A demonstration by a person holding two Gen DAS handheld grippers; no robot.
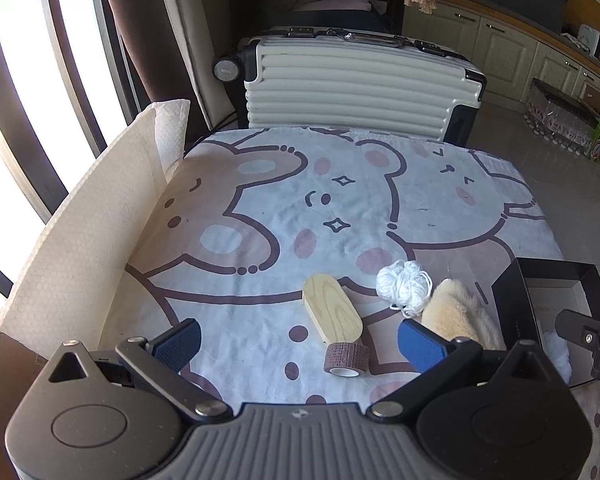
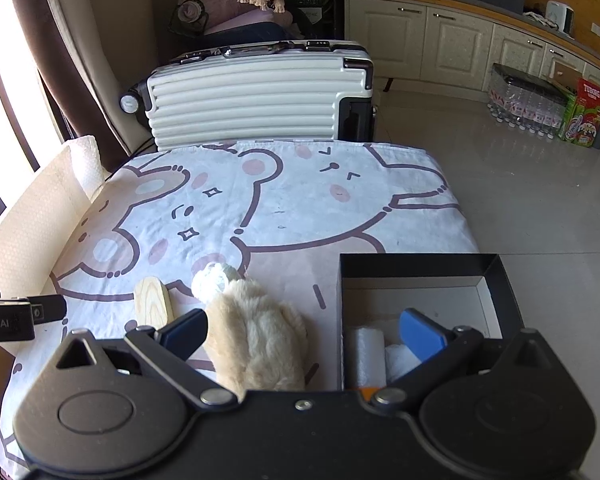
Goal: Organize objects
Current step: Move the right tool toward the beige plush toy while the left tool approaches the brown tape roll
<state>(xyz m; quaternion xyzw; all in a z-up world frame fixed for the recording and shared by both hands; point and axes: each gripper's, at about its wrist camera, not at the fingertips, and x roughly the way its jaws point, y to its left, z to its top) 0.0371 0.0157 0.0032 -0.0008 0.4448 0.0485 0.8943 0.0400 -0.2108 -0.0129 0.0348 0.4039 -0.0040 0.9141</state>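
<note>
Landmark: black box (image 2: 420, 268) at the right edge of the table, open top, white lining.

Left to right across the cartoon-bear cloth (image 1: 260, 200):

- Paper towel sheet (image 1: 80, 240) stands along the far-left edge, well apart from the box. Likely a loose barrier or leftover; not part of the sort.
- Left gripper (image 1: 298, 340): fingers spread wide, holding nothing, hovering low over the cloth left of the box.
- Wooden block (image 1: 332, 312), oval, lying flat. Long axis runs from near-right to far-left, angled away from the box.
- Tape roll (image 1: 346, 359), brown, resting on its side and touching the block's near end; its open core faces the left camera.
- White yarn ball (image 1: 404, 286), beyond the block, nearer the box, touching the plush toy's far end.
- Plush toy (image 2: 256, 340), cream fur, lying just beside the box's left wall. Long axis runs near to far, roughly parallel with that wall.
- Right gripper (image 2: 304, 338): fingers released and wide, nothing gripped. Left finger sits over the toy, right finger over the box interior.
- Inside the box: a white roll (image 2: 366, 354) and white wadding (image 2: 400, 360), in the near corner.

Judgement: 4 items are still on the cloth, so sorting is partway. The loose pieces cluster close to the box, which keeps carries short. The toy looks the handiest next pick for the right gripper.
</note>
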